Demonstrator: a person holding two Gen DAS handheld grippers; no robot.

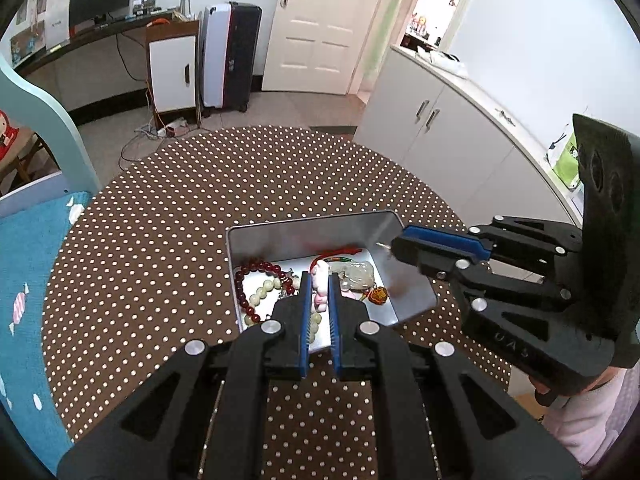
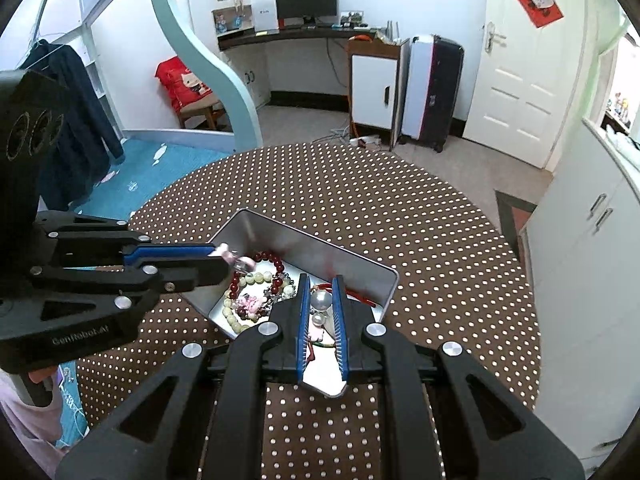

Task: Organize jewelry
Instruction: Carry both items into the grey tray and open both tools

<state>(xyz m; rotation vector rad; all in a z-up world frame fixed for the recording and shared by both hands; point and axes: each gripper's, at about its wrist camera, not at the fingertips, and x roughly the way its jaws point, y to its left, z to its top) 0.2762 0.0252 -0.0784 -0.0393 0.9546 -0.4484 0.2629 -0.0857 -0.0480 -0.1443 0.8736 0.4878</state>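
Left tongs (image 1: 319,280) clenched on one pink charm (image 1: 320,286), right tongs (image 2: 320,304) gripping pearl beads (image 2: 321,305), one metal tin (image 1: 276,236) lower centre, two bead bracelets (image 1: 256,280) inside, dotted counter (image 1: 180,220).

Left gripper (image 1: 319,280) pinches a pink charm (image 1: 320,286) over the metal tin (image 1: 280,236); right gripper (image 1: 394,246) hovers at the tin's right rim.

A white panelled door (image 1: 316,20) stands in the far wall, a black-and-white suitcase (image 1: 230,56) beside it. A dark desk (image 2: 296,34) carries a black monitor (image 2: 306,2). White cabinets (image 1: 448,136) line one side; a pale blue curved bedframe (image 2: 200,48) rises over blue bedding (image 1: 24,264). Daylight fills the grey floor (image 2: 432,156).
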